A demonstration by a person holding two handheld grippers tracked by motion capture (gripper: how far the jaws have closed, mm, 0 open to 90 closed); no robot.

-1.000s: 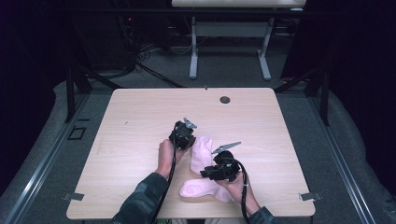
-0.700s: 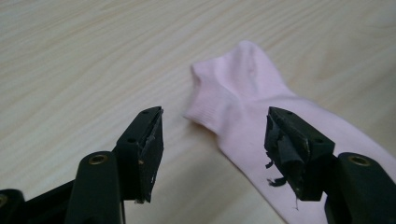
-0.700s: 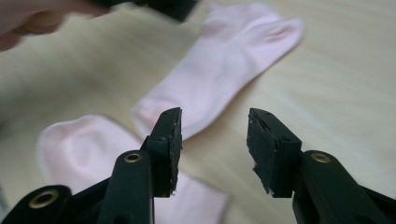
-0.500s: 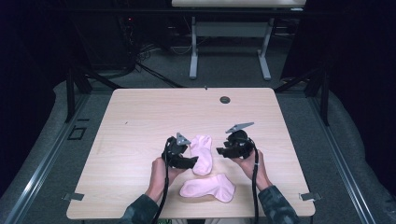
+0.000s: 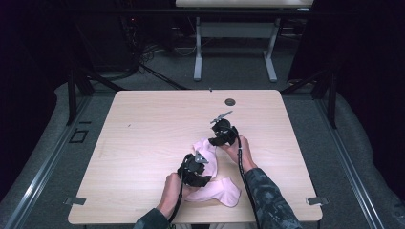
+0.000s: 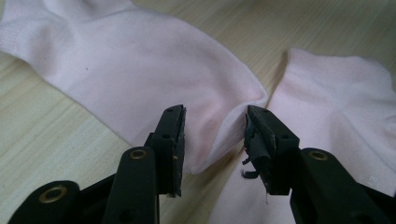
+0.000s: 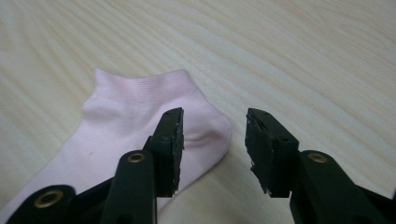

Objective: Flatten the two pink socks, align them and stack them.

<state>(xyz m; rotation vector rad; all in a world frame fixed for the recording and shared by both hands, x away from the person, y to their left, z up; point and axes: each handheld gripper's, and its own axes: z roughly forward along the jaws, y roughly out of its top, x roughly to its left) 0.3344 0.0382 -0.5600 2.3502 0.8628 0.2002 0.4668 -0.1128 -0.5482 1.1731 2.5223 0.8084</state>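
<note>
Two pale pink knitted ankle socks are laid on the light wooden table (image 5: 143, 138), partly overlapping near its front edge. The upper sock (image 6: 140, 70) is spread flat towards the middle, while the lower sock (image 6: 336, 102) lies nearer the person, presumably so that the pair can be lined up. The left gripper (image 6: 214, 135) is held low over the overlap; its jaws have just been closing and stand partly open around a raised fold of the upper sock, whose edge is met by the right-hand pad. The right gripper (image 7: 214, 135) is poised at that sock's heel end, its jaws having just narrowed to a moderate gap with the heel's edge between them and nothing pinched, seemingly to straighten it.
</note>
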